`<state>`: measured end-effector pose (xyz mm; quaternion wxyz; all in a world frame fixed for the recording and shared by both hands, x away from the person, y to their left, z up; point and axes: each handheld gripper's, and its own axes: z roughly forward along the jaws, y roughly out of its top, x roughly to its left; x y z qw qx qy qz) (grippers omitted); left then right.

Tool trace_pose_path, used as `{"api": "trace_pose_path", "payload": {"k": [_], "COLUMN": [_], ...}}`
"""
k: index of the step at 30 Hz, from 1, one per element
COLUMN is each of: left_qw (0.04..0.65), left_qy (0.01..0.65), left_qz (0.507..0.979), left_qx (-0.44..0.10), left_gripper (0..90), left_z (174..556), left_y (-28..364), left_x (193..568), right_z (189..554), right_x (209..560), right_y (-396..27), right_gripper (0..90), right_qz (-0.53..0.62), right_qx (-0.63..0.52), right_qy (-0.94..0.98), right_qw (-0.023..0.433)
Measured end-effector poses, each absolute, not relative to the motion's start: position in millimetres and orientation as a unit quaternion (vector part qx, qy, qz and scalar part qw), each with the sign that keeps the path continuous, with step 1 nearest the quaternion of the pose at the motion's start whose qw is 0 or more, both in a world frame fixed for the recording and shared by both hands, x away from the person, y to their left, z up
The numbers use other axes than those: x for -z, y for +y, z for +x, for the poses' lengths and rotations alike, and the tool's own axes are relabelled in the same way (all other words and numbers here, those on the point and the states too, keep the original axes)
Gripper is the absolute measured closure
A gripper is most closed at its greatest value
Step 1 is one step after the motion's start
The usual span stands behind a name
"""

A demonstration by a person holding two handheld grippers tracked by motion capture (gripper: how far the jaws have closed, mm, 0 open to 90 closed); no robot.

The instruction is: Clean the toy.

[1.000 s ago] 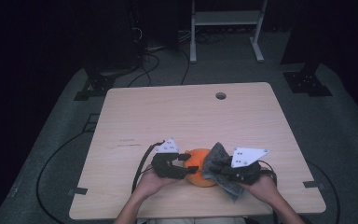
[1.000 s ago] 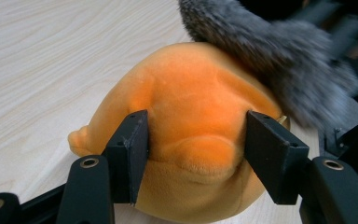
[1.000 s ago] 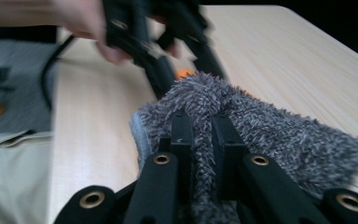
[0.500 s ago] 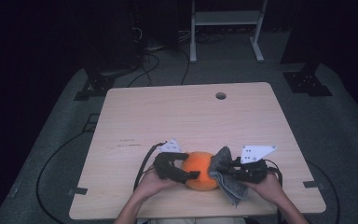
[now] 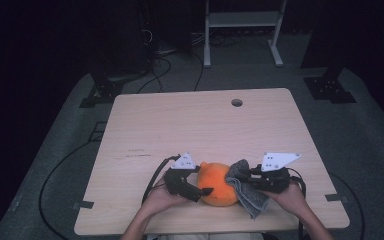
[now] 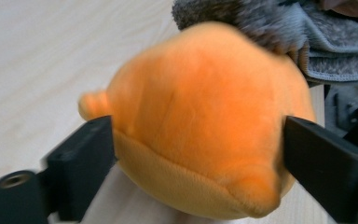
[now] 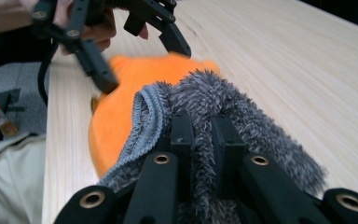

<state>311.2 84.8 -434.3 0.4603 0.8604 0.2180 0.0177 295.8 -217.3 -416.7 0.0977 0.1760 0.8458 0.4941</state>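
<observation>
I see a pale wooden worktop (image 5: 180, 125) with a round cable hole (image 5: 237, 102) near its upper edge. On it, at lower centre of the frame, rests an orange plush toy (image 5: 217, 183), a grey cloth (image 5: 247, 192) draped against its right side.

Grey cloth (image 7: 205, 107) hides orange plush toy's (image 7: 116, 107) far side in right gripper view; toy's underside cut off by bottom edge in left gripper view.

Far half of table (image 5: 195, 125) left bare, free passage there. Near edge crowded: orange plush (image 5: 219, 183) flanked by left gripper (image 5: 205, 190) & grey cloth (image 5: 245, 192), gaps apparently nil.
</observation>
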Motion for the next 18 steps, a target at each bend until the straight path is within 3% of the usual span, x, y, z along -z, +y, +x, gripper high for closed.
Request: {"api": "trace_pose_path", "payload": {"k": [4, 9, 18], "left_qw": [0.451, 0.430, 0.417], "left_qy": [0.175, 0.123, 0.109], "left_qz": [0.874, 0.891, 0.899], "left_qx": [-0.049, -0.075, -0.082], "left_gripper": [23.2, 26.6, 28.6], "left_z": [302, 290, 287], "left_y": [78, 70, 74], "left_x": [431, 428, 430], "right_z": [282, 277, 331], "right_x": [412, 396, 380], "right_y": [-218, -194, -149], "right_gripper": [80.4, 80.5, 80.8], "right_qz": [0.157, 0.114, 0.127], "right_qx": [-0.470, -0.469, -0.432], "right_qy": [0.862, 0.870, 0.891], "right_qw": [0.109, 0.097, 0.063]}}
